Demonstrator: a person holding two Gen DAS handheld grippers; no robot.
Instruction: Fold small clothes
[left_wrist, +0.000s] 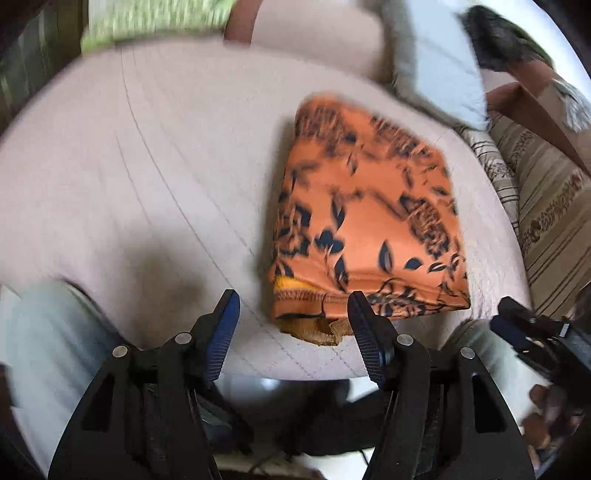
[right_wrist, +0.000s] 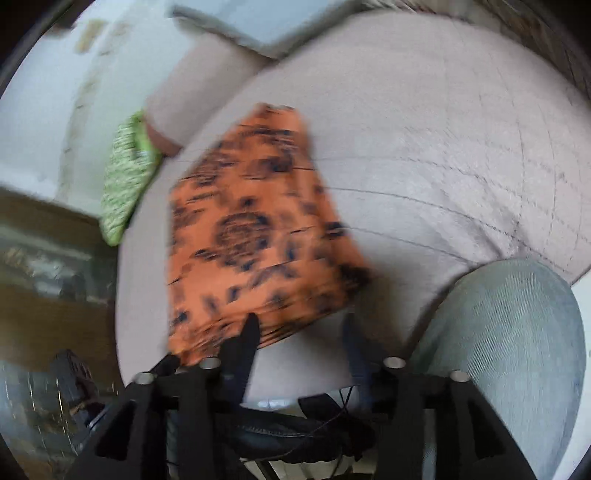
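Both jaws stand spread and empty: my left gripper (left_wrist: 293, 317) and right gripper (right_wrist: 301, 334). Just ahead of them the orange garment (left_wrist: 365, 221) lies folded on the bed (left_wrist: 147, 177). I judge this fold finished; next calls for setting it aside.

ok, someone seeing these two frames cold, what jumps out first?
The folded orange garment with its dark floral print, lying flat on the pale quilted cushion. Then the left gripper, open and empty just short of the garment's near hem, and the right gripper, also open with nothing between its fingers. A green patterned cloth sits at the cushion's far edge.
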